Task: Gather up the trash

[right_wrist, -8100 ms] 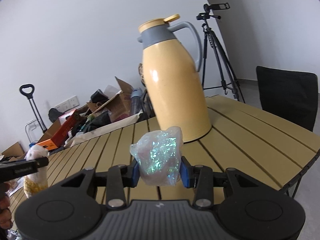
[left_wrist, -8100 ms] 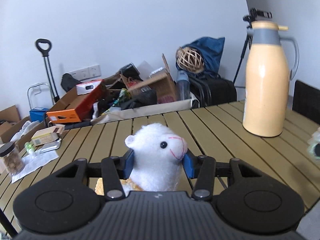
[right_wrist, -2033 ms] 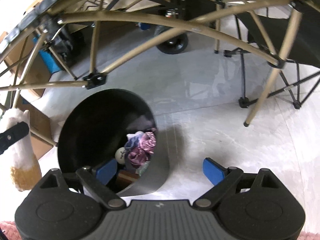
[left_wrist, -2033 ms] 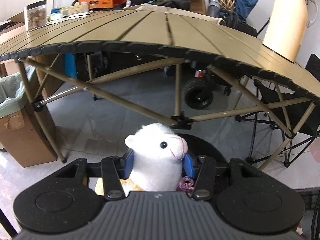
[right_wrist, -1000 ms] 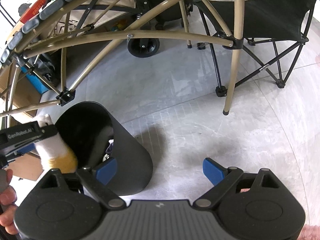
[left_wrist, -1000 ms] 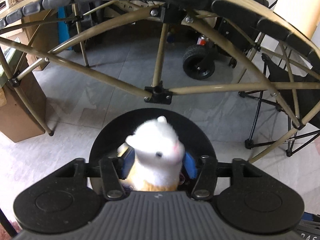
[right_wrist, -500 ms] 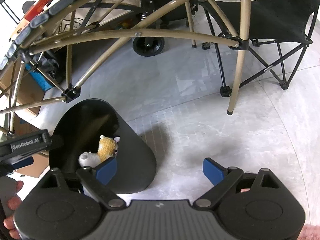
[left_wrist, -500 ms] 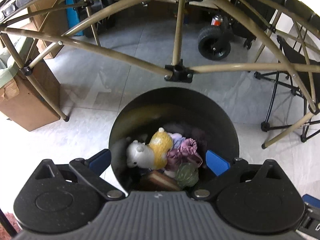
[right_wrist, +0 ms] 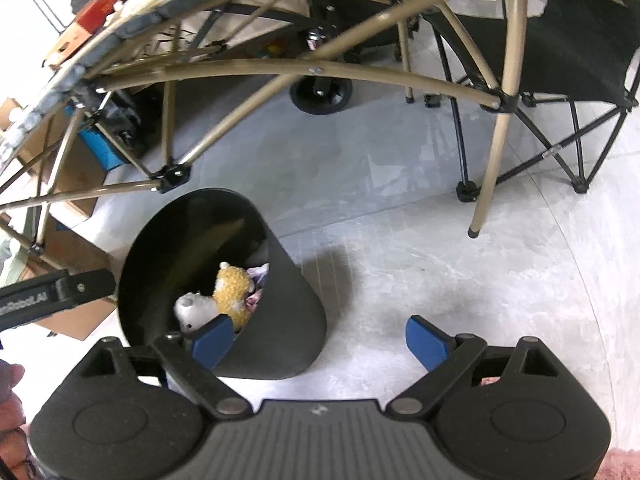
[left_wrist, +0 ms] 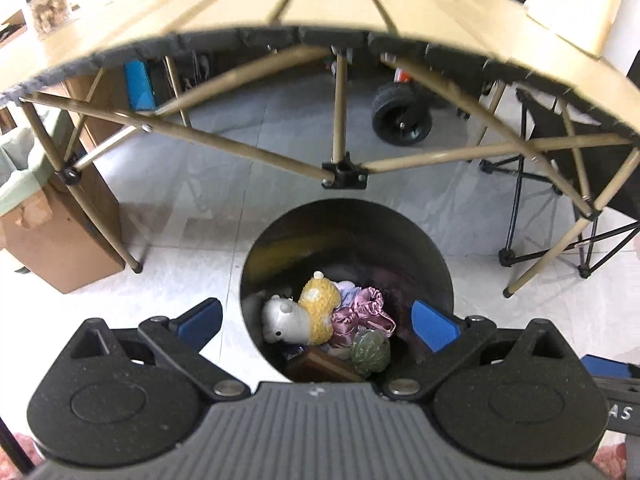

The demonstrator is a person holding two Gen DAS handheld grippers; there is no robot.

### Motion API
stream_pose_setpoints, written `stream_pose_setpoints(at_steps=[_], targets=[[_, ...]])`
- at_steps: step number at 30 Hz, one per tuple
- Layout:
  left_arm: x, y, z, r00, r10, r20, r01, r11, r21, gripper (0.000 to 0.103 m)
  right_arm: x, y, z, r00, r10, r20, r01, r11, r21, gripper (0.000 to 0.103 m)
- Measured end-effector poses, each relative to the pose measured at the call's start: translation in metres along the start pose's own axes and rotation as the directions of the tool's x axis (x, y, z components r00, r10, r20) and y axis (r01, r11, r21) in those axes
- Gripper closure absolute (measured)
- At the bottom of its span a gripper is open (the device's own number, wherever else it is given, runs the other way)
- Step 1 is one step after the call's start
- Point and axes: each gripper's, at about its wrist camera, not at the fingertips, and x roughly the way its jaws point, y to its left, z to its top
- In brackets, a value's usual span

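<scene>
While I look down left wrist view: left gripper spread wide, nothing between pads, above black bin. Plush llama lies inside bin beside pink cloth. Tabletop overhead.
Right wrist view: right gripper wide, empty, over floor beside bin; llama visible inside.
</scene>
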Motion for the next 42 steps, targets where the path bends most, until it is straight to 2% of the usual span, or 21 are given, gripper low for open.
stream_pose_setpoints(at_steps=[5,10,15,20,24,28,42], targets=[[-0.044,0.017,-0.007,0.996,-0.012,0.083,0.014,1.0,-0.024,0.0,-0.029,0.018,-0.009,0.999,0.02,0.049,-0.017,0.998,-0.063,0.01],[-0.094,0.031,-0.025,0.984,-0.016,0.178,0.014,1.0,0.014,0.0,-0.069,0.036,-0.025,0.993,0.07,0.095,-0.058,0.991,-0.12,0.005],[-0.142,0.041,-0.051,0.964,-0.021,0.264,0.008,0.999,0.049,0.0,-0.122,0.052,-0.049,0.982,0.115,0.151,-0.085,0.978,-0.192,0.0],[-0.182,0.046,-0.075,0.94,-0.035,0.34,0.01,0.997,0.075,0.0,-0.171,0.066,-0.072,0.968,0.135,0.21,-0.075,0.959,-0.273,0.0],[-0.199,0.049,-0.092,0.931,-0.056,0.361,0.024,0.995,0.092,0.0,-0.196,0.071,-0.089,0.963,0.14,0.231,-0.066,0.952,-0.3,0.0],[-0.206,0.049,-0.105,0.93,-0.077,0.359,0.039,0.993,0.111,0.0,-0.206,0.07,-0.096,0.962,0.139,0.233,-0.064,0.951,-0.302,0.0],[-0.207,0.053,-0.109,0.935,-0.069,0.347,0.037,0.994,0.099,0.0,-0.212,0.067,-0.101,0.96,0.129,0.249,-0.055,0.957,-0.285,0.0]])
